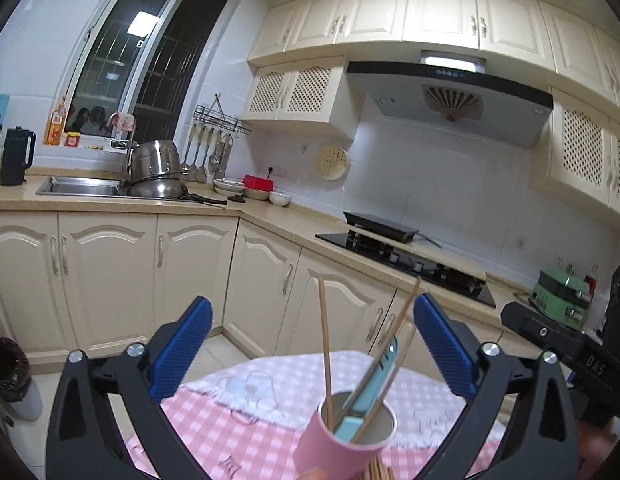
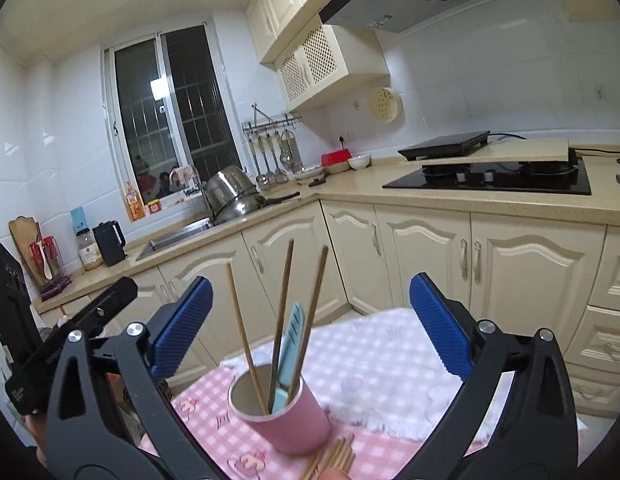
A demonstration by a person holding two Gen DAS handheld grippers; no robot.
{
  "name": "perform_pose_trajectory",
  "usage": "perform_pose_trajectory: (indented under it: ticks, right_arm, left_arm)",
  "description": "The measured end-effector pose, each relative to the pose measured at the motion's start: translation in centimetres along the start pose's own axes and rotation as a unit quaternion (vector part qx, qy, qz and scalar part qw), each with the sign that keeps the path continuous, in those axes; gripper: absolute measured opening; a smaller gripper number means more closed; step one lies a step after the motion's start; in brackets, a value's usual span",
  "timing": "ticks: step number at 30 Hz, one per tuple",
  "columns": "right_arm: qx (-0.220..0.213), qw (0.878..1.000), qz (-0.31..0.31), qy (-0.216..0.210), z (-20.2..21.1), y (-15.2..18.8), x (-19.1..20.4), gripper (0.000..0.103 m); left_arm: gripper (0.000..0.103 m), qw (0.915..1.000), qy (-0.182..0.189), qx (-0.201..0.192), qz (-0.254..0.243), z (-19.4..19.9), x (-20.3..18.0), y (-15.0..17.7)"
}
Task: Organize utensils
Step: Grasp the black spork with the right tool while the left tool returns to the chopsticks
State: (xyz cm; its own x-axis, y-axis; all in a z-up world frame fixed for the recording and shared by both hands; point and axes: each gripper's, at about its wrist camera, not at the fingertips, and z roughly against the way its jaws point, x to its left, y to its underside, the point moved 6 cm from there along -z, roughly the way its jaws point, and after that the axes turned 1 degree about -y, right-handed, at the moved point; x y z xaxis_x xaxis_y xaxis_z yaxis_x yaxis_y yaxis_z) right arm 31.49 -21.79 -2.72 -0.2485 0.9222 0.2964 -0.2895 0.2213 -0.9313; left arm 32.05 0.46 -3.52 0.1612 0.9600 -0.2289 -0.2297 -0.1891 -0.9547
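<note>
A pink cup (image 1: 329, 448) (image 2: 294, 428) stands on a table with a pink checked cloth (image 1: 230, 420) (image 2: 381, 360). Wooden chopsticks (image 1: 325, 352) (image 2: 240, 312) and a light-blue flat utensil (image 1: 373, 392) (image 2: 292, 344) stick up out of it. More loose chopsticks (image 1: 379, 472) (image 2: 333, 456) lie by the cup's near side. My left gripper (image 1: 313, 308) is open, its blue pads wide apart on either side of the cup and touching nothing. My right gripper (image 2: 310, 284) is open too, with the cup below and between its pads, untouched.
Behind the table runs an L-shaped kitchen counter with cream cabinets, a black hob (image 1: 409, 264) (image 2: 489, 176), a sink (image 1: 82, 186) and stacked steel pots (image 1: 156, 172). A bin with a black bag (image 1: 10, 376) stands on the floor at left. Each view shows the other gripper's black body at its edge.
</note>
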Motion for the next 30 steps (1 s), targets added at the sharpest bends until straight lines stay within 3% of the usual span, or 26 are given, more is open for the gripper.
perform_pose_trajectory:
  ticks: [7, 15, 23, 30]
  right_arm:
    - [0.066, 0.998, -0.003, 0.013, 1.9, 2.9, -0.6, 0.097]
    - [0.172, 0.985, 0.008, 0.011, 3.7, 8.8, -1.0, 0.097]
    - [0.273, 0.961, 0.036, -0.022, 4.7, 14.5, -0.9, 0.097]
    - [0.339, 0.937, 0.07, -0.05, 5.1, 18.5, -0.3, 0.097]
  left_arm:
    - [0.098, 0.9994, -0.007, 0.033, -0.011, 2.3, -0.2, 1.8]
    - [0.098, 0.9976, -0.014, 0.066, -0.018, 3.5, 0.0, 4.0]
    - [0.098, 0.9913, -0.023, 0.121, -0.047, 3.5, 0.0, 6.9]
    - [0.098, 0.9773, -0.026, 0.196, -0.076, 2.6, -0.3, 11.4]
